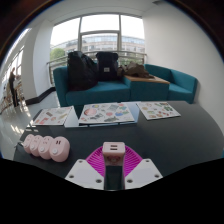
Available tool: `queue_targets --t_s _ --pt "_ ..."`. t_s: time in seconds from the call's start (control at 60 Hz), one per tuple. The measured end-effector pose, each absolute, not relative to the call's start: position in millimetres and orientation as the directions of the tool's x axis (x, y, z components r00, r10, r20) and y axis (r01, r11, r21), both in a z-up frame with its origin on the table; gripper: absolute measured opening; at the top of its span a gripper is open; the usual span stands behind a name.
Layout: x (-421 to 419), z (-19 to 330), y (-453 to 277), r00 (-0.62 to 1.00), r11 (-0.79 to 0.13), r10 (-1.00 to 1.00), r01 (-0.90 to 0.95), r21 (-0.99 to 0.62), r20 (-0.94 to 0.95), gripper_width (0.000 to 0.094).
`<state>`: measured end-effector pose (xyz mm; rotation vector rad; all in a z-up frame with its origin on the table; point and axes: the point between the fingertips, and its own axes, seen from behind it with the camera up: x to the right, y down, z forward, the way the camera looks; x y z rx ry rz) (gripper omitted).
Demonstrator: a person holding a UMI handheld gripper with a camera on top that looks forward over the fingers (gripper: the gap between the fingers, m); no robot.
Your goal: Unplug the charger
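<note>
- We are holding the gripper (pixel 112 172) with its fingers spread wide, gripping nothing.
- The charger (pixel 112 151) is sitting between the fingertips, on the dark table (pixel 170 135).
- Closing off-centre, we are likely risking slipping or nudging the pink plugs (pixel 48 147).

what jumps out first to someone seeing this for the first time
A small white cube charger with a pink face stands between the gripper's open fingers on the dark table. Beside it lies a white power strip with pinkish sockets. Beyond the table, a teal sofa stands under big windows.
</note>
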<state>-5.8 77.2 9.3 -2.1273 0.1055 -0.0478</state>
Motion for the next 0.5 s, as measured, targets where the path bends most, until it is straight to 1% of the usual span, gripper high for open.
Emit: queue_targets --t_s 0.067,0.083,0.1,0.233,0.25,0.35,0.417,0.483,0.5 --pt "-7.6 4.0 80.2 0.996 -0.535 -0.093 -0.056 -0.843 -0.007 0.0221" --pt "-24.3 -3.6 90.3 0.996 -0.530 -0.092 -0.053 -0.846 -0.005 0.0232" --pt "-6.4 6.5 78.2 0.996 -0.530 -0.088 -0.047 -0.847 -0.001 0.0238" --pt "-22.0 -3.1 85.2 0.996 -0.534 -0.088 -0.040 -0.844 0.008 0.0314" --pt "-7.4 4.1 81.3 0.996 -0.541 -0.087 -0.041 -0.840 0.007 0.0330" --pt "-10.4 9.4 81.0 0.993 -0.531 -0.114 -0.059 -0.845 0.003 0.0456" --pt "1.1 38.6 76.9 0.992 -0.511 -0.125 -0.074 -0.857 -0.011 0.0514" --pt "6.3 80.2 67.6 0.992 -0.464 -0.129 -0.075 -0.883 -0.017 0.0568" --pt "-2.5 77.6 66.8 0.991 -0.452 -0.133 -0.073 -0.889 -0.013 0.0579"
